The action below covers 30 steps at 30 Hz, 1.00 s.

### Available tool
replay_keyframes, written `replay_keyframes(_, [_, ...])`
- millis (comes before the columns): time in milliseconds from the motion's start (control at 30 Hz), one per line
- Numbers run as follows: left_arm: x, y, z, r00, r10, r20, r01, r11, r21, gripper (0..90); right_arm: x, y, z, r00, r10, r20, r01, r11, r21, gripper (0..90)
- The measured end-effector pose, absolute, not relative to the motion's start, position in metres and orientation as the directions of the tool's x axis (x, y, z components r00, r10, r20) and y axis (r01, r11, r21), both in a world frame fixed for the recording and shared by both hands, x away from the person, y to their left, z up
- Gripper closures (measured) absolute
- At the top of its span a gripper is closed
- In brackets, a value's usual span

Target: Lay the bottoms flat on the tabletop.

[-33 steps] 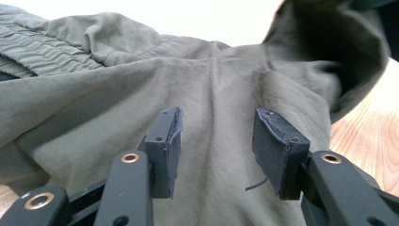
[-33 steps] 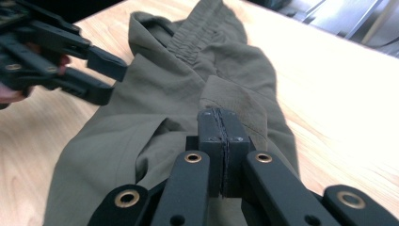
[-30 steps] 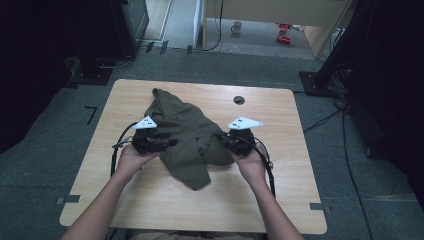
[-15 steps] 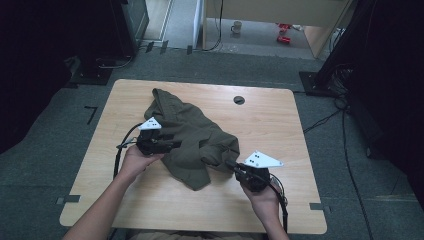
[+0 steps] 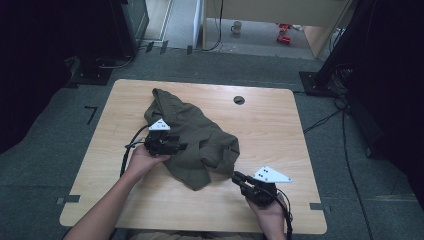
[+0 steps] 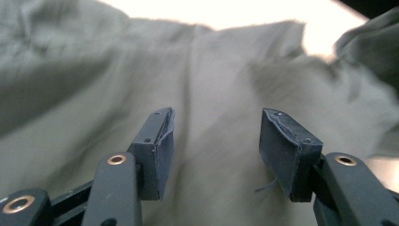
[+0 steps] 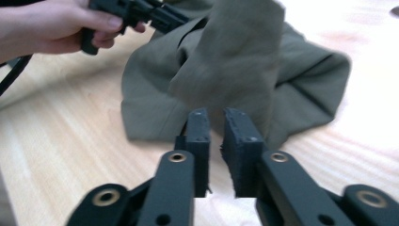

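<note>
- a green cloth (image 5: 192, 137) is lying in a crumpled heap on the wooden bench (image 5: 280, 125), a bit to the left of the middle.
- the left tongs (image 5: 182, 146) are sitting on the left side of the cloth, pointing across it.
- in the left gripper view, the left tongs (image 6: 215, 141) are standing wide apart, with the cloth (image 6: 221, 84) lying under and past them, and nothing is getting pinched.
- the right tongs (image 5: 235, 176) are hanging near the front right of the bench, just beside the cloth's lower corner and not touching it.
- in the right gripper view, the right tongs (image 7: 216, 129) are showing a thin gap; they have just been opening, with nothing between them, and the cloth (image 7: 244, 70) is lying just ahead.
</note>
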<state>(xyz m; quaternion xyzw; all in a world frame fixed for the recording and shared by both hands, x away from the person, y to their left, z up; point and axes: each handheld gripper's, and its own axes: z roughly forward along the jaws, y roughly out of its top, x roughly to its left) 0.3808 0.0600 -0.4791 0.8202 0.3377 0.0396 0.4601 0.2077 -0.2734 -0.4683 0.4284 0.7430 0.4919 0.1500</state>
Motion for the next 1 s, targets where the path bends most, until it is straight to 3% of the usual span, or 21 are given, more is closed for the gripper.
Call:
replay_keyframes(233, [0.382,0.039,-0.461,0.802,0.527,-0.282,0.511,-0.36,0.78,42.2,0.224,-0.273,-0.46,-0.582,0.795,0.17,0.471,0.16,0.868,74.1])
replay_keyframes(433, [0.382,0.027,-0.472,0.808,0.517,-0.282,0.522,-0.406,0.75,45.6,0.232,-0.271,-0.459,-0.577,0.803,0.147,0.454,0.166,0.875,71.6])
replay_keyframes(567, [0.38,0.018,-0.477,0.818,0.5,-0.284,0.523,-0.441,0.729,54.3,0.236,-0.271,-0.46,-0.575,0.804,0.148,0.45,0.16,0.879,70.4])
replay_keyframes(767, [0.38,0.013,-0.481,0.83,0.493,-0.259,0.515,-0.499,0.697,86.7,0.239,-0.27,-0.461,-0.573,0.805,0.154,0.45,0.152,0.88,69.4])
replay_keyframes(1000, [0.373,0.025,-0.462,0.83,0.512,-0.222,0.484,-0.461,0.744,89.6,0.241,-0.271,-0.461,-0.573,0.806,0.149,0.445,0.154,0.882,68.7])
